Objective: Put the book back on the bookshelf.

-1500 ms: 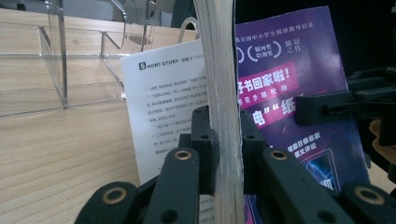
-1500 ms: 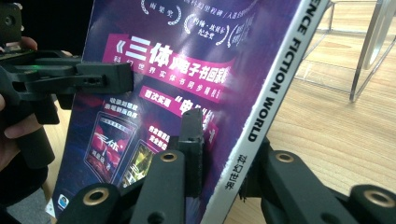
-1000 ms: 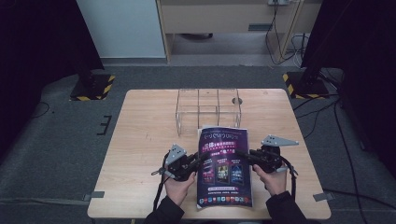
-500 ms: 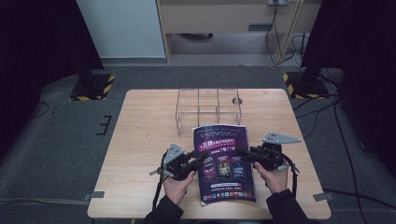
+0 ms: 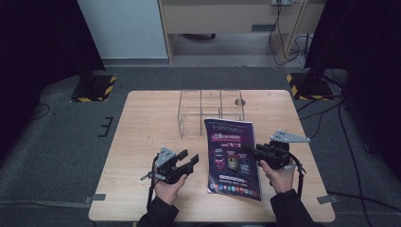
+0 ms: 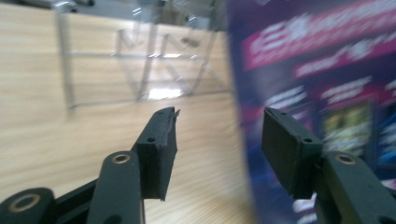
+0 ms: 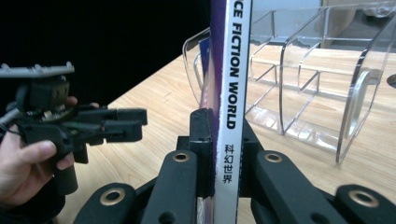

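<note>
A purple magazine [image 5: 231,158] is held up over the wooden table [image 5: 142,123], front cover facing the high view. My right gripper [image 5: 248,149] is shut on its right edge; in the right gripper view the pads [image 7: 201,128] clamp the white spine [image 7: 232,70]. My left gripper [image 5: 193,161] hovers left of the magazine, apart from it. Its jaws have just been opening and stand open with nothing between them [image 6: 217,128]. The blurred cover [image 6: 322,70] lies to their right. The left gripper [image 7: 128,123] also appears at the left of the right gripper view.
A clear plastic rack [image 5: 210,111] with upright dividers stands at the table's far middle, just behind the magazine; it appears as the rack [image 7: 317,79] and rack [image 6: 154,60] in the gripper views. Bare wood stretches left of the left hand. Dark floor surrounds the table.
The left gripper has let go of the magazine's left edge, opened, and moved off to the left. The magazine now hangs from the right gripper alone, which has stayed in place.
</note>
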### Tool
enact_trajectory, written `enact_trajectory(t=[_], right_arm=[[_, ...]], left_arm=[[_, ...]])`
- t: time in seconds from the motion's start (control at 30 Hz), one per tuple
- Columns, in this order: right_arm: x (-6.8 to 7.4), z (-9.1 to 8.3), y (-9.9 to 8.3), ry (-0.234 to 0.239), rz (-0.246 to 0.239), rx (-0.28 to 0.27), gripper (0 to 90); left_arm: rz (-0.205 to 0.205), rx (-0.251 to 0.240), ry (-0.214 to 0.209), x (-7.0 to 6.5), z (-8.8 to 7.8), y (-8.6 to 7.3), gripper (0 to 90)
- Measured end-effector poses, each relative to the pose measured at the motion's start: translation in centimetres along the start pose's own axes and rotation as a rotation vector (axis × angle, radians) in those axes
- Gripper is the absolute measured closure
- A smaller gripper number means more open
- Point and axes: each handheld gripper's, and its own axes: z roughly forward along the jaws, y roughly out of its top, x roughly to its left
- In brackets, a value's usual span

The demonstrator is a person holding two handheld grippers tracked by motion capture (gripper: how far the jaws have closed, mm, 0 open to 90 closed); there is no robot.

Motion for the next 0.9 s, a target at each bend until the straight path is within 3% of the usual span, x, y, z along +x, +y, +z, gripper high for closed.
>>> enact_trajectory(t=[0.2, 0.37, 0.53, 0.77, 0.9], right_arm=[[0.3, -0.4, 1.2, -0.029, -0.010, -0.031, 82.9], [0.5, -0.7, 2.6, -0.059, -0.019, -0.064, 82.9], [0.8, -0.9, 3.8, -0.078, -0.026, -0.102, 82.9], [0.8, -1.2, 5.5, -0.140, -0.046, -0.158, 82.9], [0.5, -1.5, 6.3, -0.168, -0.046, -0.189, 82.9]], left_arm=[[0.003, 0.072, 0.126, 2.9, -1.3, -1.5, 37.9], [0.030, 0.124, 0.218, 4.3, -1.9, -2.0, 33.0], [0.045, 0.182, 0.266, 5.4, -1.4, -2.7, 27.5], [0.089, 0.204, 0.340, 6.3, -1.0, -3.0, 23.0], [0.098, 0.227, 0.361, 6.8, -0.7, -3.2, 21.5]])
